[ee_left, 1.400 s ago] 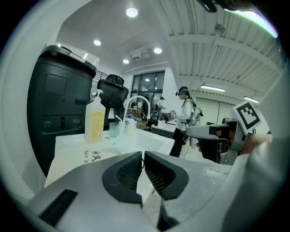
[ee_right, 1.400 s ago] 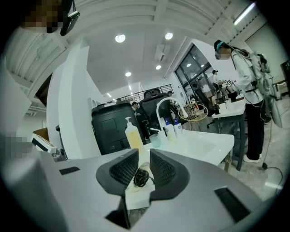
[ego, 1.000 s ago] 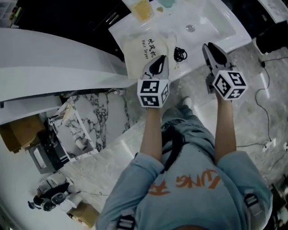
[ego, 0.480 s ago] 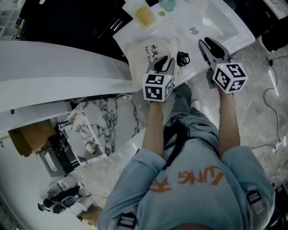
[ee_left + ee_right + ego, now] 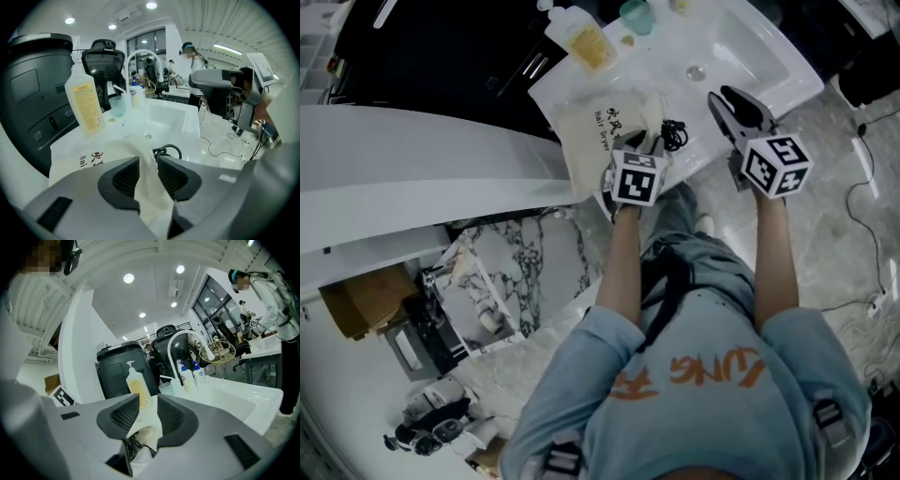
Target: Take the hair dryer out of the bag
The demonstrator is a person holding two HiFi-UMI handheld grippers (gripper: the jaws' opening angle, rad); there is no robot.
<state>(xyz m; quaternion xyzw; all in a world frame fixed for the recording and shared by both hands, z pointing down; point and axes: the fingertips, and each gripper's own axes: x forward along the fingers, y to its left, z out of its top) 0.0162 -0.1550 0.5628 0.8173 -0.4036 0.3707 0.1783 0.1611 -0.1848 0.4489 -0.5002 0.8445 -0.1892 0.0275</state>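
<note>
As its jaws open astride the bag (image 5: 89, 157), the left gripper (image 5: 149, 161) points downward.

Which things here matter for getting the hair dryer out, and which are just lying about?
Job: cream cloth bag printed Hair Dryer; black coiled cord at its edge; the dryer itself is hidden.
Lying about: yellow pump soap bottle; pale green plastic cup; white ceramic sink.

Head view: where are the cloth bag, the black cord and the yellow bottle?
cloth bag (image 5: 579, 148), head view, plain cloth left of its print.
black cord (image 5: 675, 134), head view, middle of the coiled loops.
yellow bottle (image 5: 587, 43), head view, middle of its body.
</note>
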